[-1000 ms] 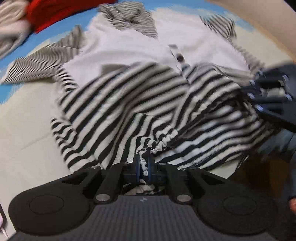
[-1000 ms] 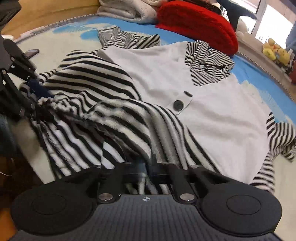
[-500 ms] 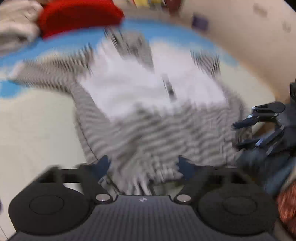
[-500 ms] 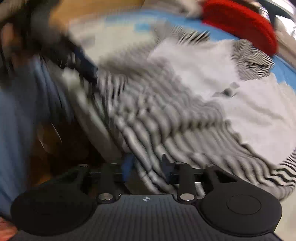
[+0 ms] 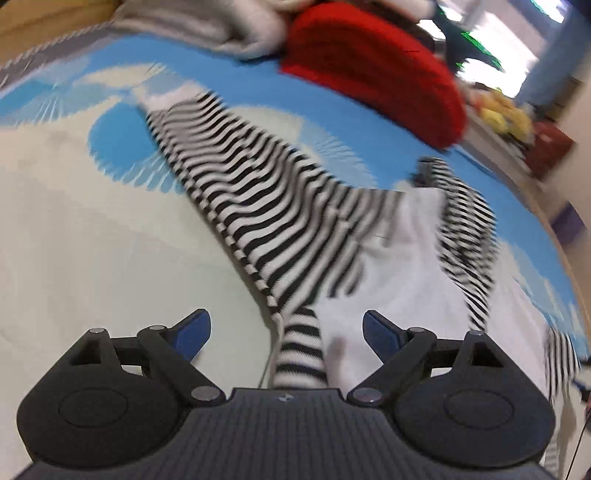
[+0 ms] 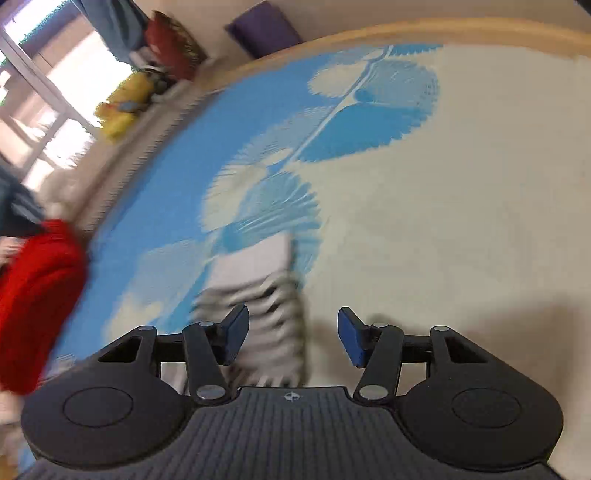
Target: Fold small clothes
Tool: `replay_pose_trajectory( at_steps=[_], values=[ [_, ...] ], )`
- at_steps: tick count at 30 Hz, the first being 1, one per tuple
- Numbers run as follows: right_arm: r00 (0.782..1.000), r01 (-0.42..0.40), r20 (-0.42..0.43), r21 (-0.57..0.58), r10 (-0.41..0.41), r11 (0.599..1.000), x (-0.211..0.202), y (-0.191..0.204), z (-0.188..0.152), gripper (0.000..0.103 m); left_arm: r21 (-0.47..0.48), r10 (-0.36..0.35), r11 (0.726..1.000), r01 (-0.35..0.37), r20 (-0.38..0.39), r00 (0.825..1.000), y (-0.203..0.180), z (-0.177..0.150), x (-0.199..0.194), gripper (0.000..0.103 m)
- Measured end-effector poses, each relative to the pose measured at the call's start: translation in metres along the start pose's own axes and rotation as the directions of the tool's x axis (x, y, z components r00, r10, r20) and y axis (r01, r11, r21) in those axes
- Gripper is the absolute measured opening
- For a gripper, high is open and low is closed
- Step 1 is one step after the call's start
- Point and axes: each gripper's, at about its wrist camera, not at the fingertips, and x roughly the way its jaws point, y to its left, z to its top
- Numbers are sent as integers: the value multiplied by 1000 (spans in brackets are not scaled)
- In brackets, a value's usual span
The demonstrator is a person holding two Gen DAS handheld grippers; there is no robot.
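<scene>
a cream and blue leaf-patterned mat (image 5: 92,229) covers the bed. on it lie a striped and white top (image 5: 295,221), a red blanket (image 5: 373,70) and grey bedding (image 5: 207,26).

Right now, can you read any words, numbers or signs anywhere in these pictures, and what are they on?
No words or numbers can be read anywhere.
Left hand-held gripper: only a tiny round mark on its body, no letters.
Right hand-held gripper: a small crosshair circle on its body, no letters.
Striped top: stripes only, no label visible.
Blue and cream mat: leaf pattern only.
Red cushion: plain.
</scene>
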Motion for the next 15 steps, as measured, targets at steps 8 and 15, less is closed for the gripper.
replay_pose_trajectory(
  at_steps=[8, 15],
  values=[
    [999, 6, 33, -211, 0, 977, 24, 23, 14, 5, -174, 105, 980, -101, 14, 994, 17, 19, 46, 92],
    [939, 286, 166, 103, -300, 953, -57, -124, 58, 13, -180, 154, 974, -137, 81, 985, 24, 23, 40, 92]
  ],
)
